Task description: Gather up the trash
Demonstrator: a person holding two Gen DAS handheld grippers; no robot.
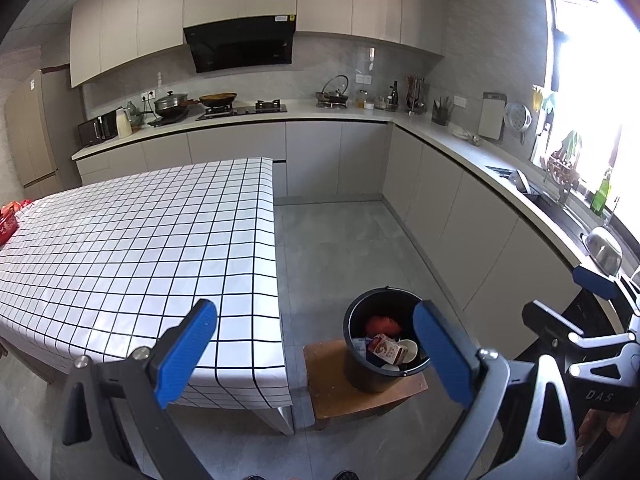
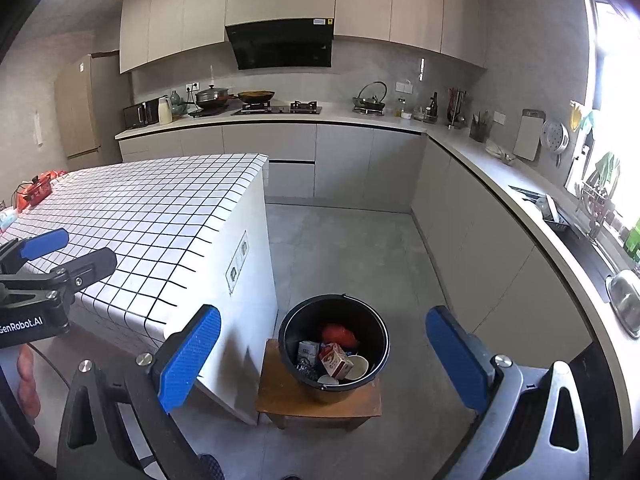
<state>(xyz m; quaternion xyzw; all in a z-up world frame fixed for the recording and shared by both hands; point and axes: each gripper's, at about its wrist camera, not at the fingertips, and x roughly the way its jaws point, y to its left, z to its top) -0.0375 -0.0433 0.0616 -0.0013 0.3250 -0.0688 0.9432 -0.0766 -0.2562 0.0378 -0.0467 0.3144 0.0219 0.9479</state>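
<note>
trash (image 2: 336,354) sits in the black bucket (image 2: 288,344) on a low wooden stool (image 2: 280,400) beside the checkered counter (image 1: 140,232): a carton, paper cups, something red. it looks light and crushable, so pinch gently by edges. left hand-held gripper (image 1: 316,354) and right hand-held gripper (image 2: 324,356) both gape wide, holding nothing.

- My left gripper (image 1: 316,356) hangs wide apart with nothing between its blue pads, and so does my right gripper (image 2: 324,360).
- The bucket (image 2: 290,320) stands open-topped on a low wooden stool (image 2: 280,400); trash fills its bottom, with room above.
- The checked table (image 1: 120,240) walls off my left side, its corner just beside the stool.
- Bare grey floor (image 2: 340,248) lies open beyond, bounded by the cabinets (image 2: 480,240) on the right.
</note>
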